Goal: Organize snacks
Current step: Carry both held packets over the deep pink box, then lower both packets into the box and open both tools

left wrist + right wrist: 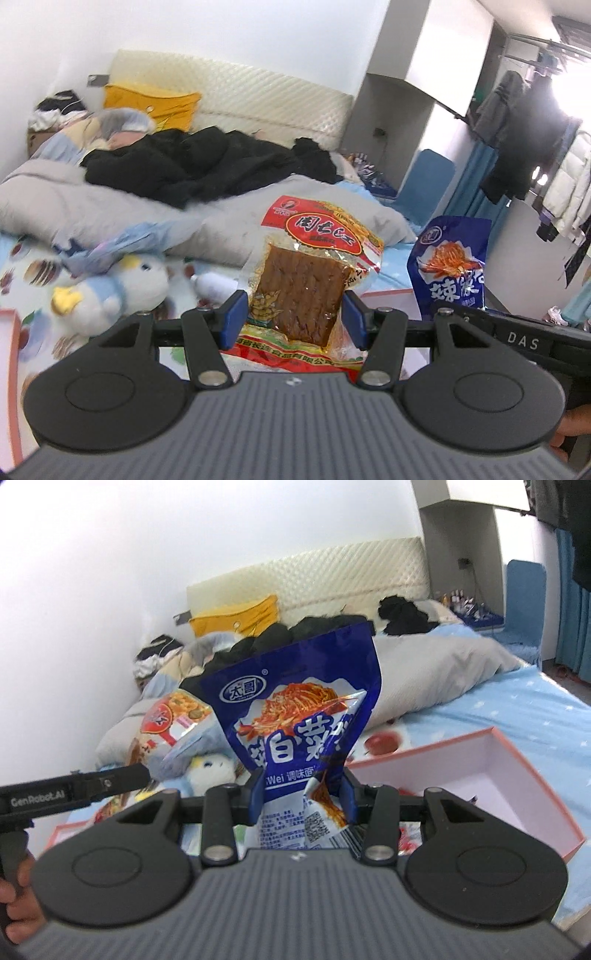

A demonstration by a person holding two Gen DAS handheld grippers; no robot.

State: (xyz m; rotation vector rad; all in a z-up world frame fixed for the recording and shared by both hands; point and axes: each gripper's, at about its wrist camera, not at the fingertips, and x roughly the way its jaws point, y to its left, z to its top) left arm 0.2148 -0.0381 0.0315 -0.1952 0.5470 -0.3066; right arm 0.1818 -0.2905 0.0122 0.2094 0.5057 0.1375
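We hold the red tofu packet (pixel 306 280) in left gripper (pixel 293 317), blue noodle-snack bag (pixel 295 716) pinched in right gripper (pixel 303 797), both lifted clear of the bed (pixel 517 709), likely for the pink box (pixel 491 775).

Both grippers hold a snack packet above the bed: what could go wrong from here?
The blue packet is crumpled in the right gripper near its lower end, so it may flop or slip. The red packet in the left gripper could slide out. Either may miss the pink box.
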